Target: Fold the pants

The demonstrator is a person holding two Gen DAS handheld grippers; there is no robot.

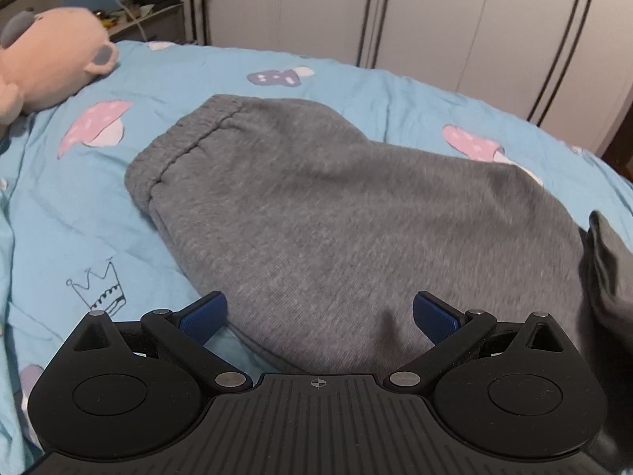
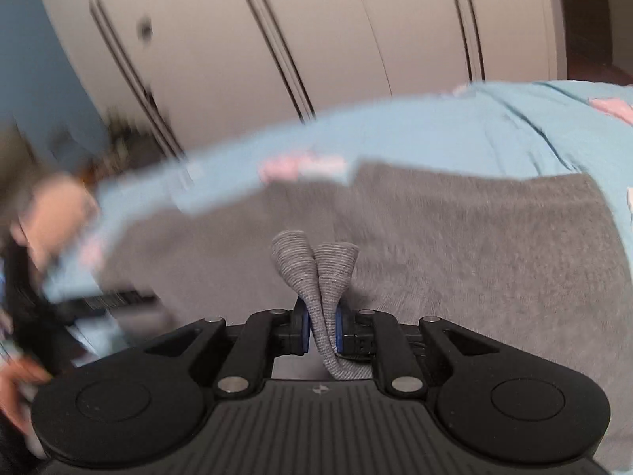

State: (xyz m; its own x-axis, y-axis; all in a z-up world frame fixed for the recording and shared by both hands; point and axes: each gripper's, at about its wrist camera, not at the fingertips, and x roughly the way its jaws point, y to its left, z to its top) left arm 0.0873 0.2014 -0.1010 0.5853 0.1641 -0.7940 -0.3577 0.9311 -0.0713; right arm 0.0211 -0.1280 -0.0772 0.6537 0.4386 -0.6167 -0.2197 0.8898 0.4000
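Grey sweatpants (image 1: 316,206) lie on the light blue bedsheet (image 1: 79,206), the elastic waistband (image 1: 186,146) at the far left. My left gripper (image 1: 319,314) is open, its blue pads either side of the pants' near edge, nothing between them gripped. In the right wrist view, my right gripper (image 2: 321,326) is shut on the two ribbed ankle cuffs (image 2: 316,265), which stick up past the pads. The rest of the pants (image 2: 474,245) spreads on the bed beyond it. A lifted grey fold (image 1: 609,269) shows at the right edge of the left wrist view.
A pink plush toy (image 1: 43,63) lies at the bed's far left. A cluttered bedside table (image 1: 150,12) stands behind it. White wardrobe doors (image 1: 435,12) line the far side of the bed. The right wrist view is motion-blurred.
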